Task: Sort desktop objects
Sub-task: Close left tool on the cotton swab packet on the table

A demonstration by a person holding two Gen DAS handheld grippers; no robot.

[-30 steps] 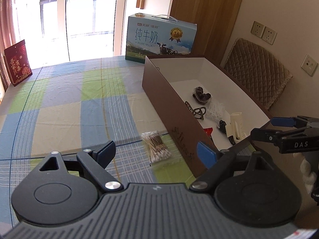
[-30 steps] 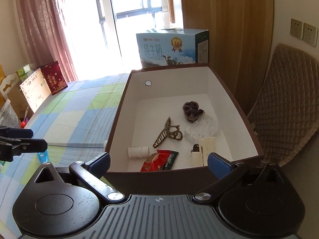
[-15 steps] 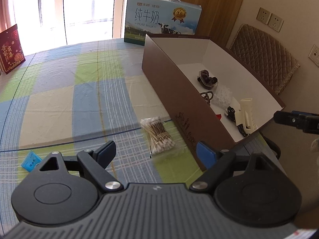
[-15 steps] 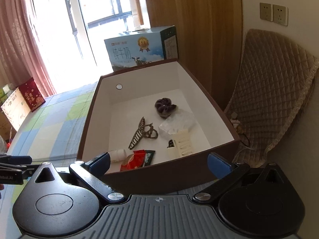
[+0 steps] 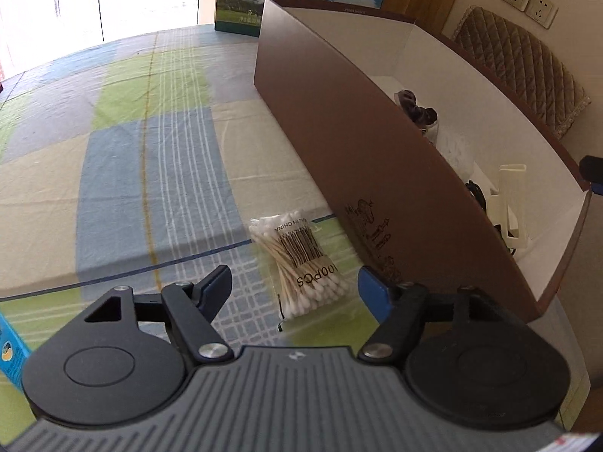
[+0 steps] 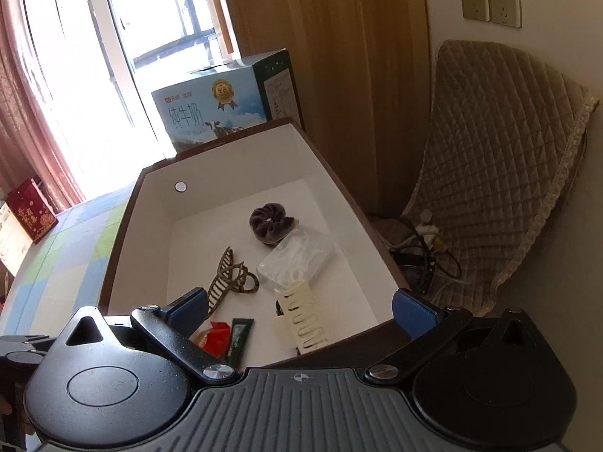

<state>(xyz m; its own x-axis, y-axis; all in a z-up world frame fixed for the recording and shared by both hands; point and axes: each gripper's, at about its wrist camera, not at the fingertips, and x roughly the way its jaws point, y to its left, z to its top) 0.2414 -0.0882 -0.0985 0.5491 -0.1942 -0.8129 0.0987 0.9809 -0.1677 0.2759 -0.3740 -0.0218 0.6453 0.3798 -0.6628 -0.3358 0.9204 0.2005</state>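
Left wrist view: the left gripper (image 5: 294,286), spread wide, frames a crinkly plastic pack of cotton swabs (image 5: 299,261) on checked cloth. Right gripper (image 6: 301,303), also spread, faces a brown cardboard box (image 6: 124,233) with a ribbed cream hair clip (image 6: 303,318).

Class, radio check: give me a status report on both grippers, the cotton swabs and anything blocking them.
Left gripper open, empty, over cotton swabs. Right gripper open, empty, at brown box. Swabs on tablecloth beside the box, nothing blocking.
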